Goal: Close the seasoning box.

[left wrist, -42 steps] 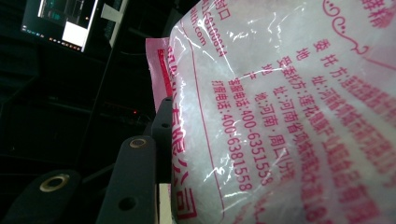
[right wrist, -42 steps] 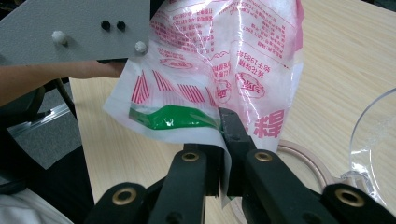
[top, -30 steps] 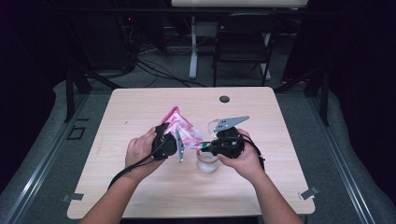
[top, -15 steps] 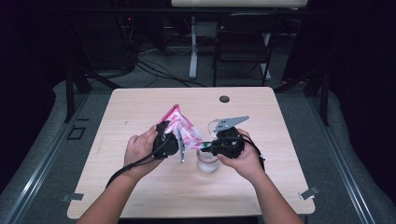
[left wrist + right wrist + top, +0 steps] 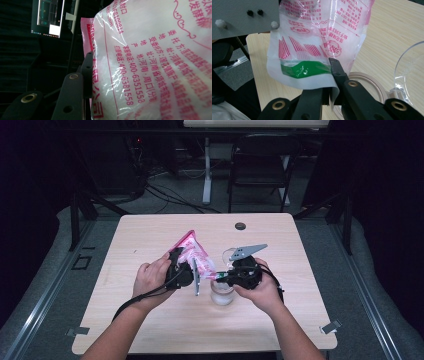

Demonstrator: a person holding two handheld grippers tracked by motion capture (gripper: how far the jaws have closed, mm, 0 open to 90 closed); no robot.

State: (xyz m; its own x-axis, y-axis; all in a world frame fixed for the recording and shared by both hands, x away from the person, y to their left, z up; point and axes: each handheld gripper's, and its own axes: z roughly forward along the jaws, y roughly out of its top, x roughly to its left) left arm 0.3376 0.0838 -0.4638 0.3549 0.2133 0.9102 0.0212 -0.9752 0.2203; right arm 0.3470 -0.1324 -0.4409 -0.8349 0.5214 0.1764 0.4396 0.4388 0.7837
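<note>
A pink and white plastic bag [image 5: 192, 256] with red print hangs tilted above the table's middle, held from both sides. My left gripper [image 5: 181, 269] is shut on the bag's upper left part; in the left gripper view the bag [image 5: 155, 62] presses against the black jaw. My right gripper [image 5: 221, 277] is shut on the bag's lower corner. In the right gripper view its jaws [image 5: 329, 75] pinch the white edge just below a green strip [image 5: 304, 69]. A clear glass jar [image 5: 222, 293] stands on the table right under that corner.
The wooden table [image 5: 150, 235] carries a small black round thing [image 5: 240, 226] near its far edge. A beige-rimmed lid [image 5: 372, 85] and the clear jar's rim [image 5: 409, 72] lie beside my right jaws. A folding chair [image 5: 260, 165] stands behind the table.
The left hand with the bag has crept slightly right and up. The right hand has kept its place above the jar.
</note>
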